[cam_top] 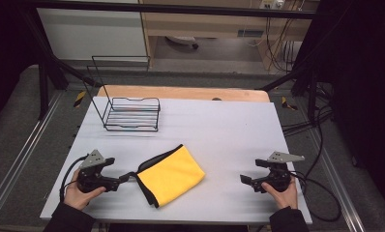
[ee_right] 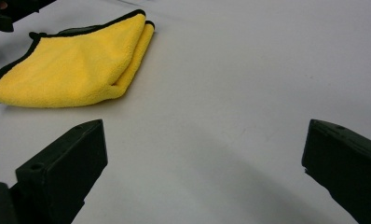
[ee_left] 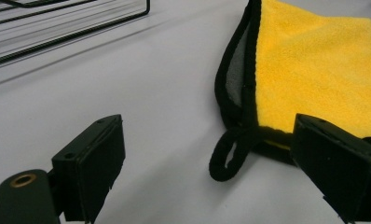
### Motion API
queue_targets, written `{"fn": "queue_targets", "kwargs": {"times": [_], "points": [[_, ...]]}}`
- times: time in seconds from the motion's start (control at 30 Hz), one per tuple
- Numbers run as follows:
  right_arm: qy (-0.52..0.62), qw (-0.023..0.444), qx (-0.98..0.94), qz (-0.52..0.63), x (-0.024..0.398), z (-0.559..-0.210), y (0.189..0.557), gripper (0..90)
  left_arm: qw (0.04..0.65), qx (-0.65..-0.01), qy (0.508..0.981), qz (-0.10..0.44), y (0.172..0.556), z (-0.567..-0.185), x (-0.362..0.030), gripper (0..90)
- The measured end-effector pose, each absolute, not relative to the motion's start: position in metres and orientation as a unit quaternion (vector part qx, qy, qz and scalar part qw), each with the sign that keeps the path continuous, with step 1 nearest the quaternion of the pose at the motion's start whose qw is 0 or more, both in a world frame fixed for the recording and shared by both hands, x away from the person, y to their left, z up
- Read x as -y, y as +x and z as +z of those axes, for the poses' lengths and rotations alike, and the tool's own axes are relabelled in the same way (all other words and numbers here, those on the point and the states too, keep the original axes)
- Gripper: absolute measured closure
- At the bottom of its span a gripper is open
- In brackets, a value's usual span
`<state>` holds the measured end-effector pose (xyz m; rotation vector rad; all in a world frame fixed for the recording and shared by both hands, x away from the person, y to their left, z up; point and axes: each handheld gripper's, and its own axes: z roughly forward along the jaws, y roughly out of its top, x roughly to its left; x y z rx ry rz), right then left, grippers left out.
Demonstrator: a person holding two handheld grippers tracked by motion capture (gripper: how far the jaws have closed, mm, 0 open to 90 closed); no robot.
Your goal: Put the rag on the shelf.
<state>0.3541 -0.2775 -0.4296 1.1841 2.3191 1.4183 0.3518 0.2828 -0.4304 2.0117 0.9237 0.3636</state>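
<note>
Your folded yellow microfiber cloth (cam_top: 170, 175) with black edging lies on the white table (cam_top: 219, 130), toward its near edge. A black hanging loop (ee_left: 226, 156) sticks out from the cloth's left corner. Your left gripper (cam_top: 124, 178) sits just beside that loop, its fingers (ee_left: 90, 163) spread apart with the loop lying between them on the table, nothing clamped. Your right gripper (cam_top: 248, 182) rests well to the right of the cloth, fingers (ee_right: 62, 172) also wide apart over bare table. Beyond the cloth, toward the far left, stands a black wire rack (cam_top: 130, 114) with a tall wire back frame. Nothing lies between the cloth and the rack. A wooden board (cam_top: 181, 92) shows under the table's far edge, cables (cam_top: 311, 125) trail off to the right of it, and a pale cabinet (cam_top: 89, 29) stands behind.
</note>
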Motion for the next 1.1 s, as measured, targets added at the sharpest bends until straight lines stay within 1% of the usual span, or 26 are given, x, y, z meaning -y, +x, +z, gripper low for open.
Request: {"fn": "queue_targets", "kwargs": {"times": [0.23,0.4,0.73,1.0,1.07,1.1], "points": [[0.400,0.087,-0.778,0.477,0.277,-0.430,0.354,0.7,0.438,-0.376,0.804,0.141,0.353,-0.428,-0.280,11.2],[0.401,0.094,-0.779,0.473,0.275,-0.431,0.354,0.7,0.438,-0.384,0.802,0.135,0.356,-0.424,-0.274,15.5],[0.408,0.091,-0.783,0.461,0.271,-0.432,0.355,0.9,0.420,-0.379,0.816,0.117,0.372,-0.421,-0.245,29.2],[0.402,0.091,-0.791,0.452,0.264,-0.433,0.356,1.3,0.367,-0.384,0.843,0.081,0.386,-0.440,-0.226,42.6],[0.404,0.091,-0.791,0.451,0.263,-0.433,0.356,1.4,0.366,-0.386,0.843,0.080,0.386,-0.441,-0.225,44.1],[0.405,0.091,-0.792,0.448,0.262,-0.432,0.356,1.7,0.367,-0.387,0.843,0.076,0.386,-0.442,-0.225,47.1]]}}
